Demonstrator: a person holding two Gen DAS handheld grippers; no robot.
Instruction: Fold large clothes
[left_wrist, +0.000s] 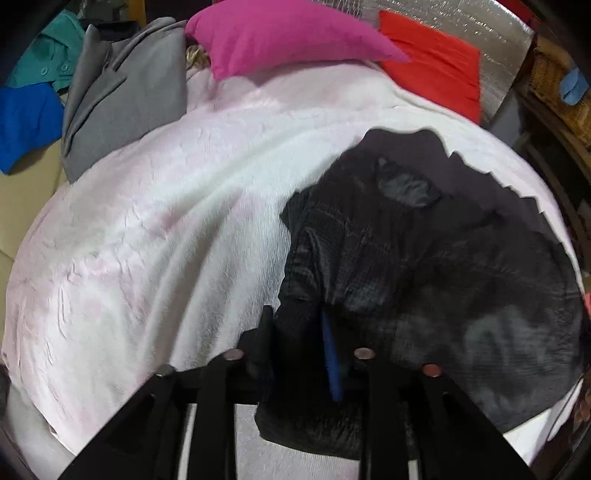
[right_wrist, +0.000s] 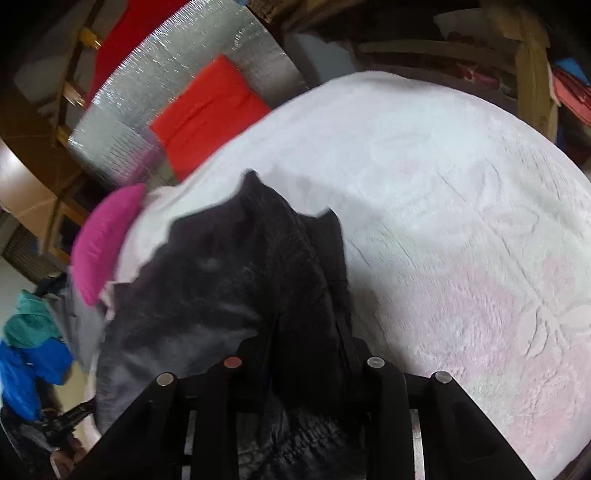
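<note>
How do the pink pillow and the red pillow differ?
The pink pillow looks plump and rests on the white blanket; the red pillow looks flatter and leans against the silvery sheet. The pink pillow lies nearer the grey garment. Both are plain, single-coloured pillows.

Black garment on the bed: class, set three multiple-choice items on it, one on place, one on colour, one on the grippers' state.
1. Where does the black garment lie?
A. on the white blanket
B. on the red cushion
C. on the floor

2. What colour is the pillow at the blanket's far edge?
A. yellow
B. pink
C. brown

3. What do the left gripper and right gripper do?
A. both hang open, clear of the cloth
B. both grip the garment
C. both hold the pillow

Answers: A, blanket surrounds it; B, plainly pink; B, cloth bunched between each pair of fingers.
</note>
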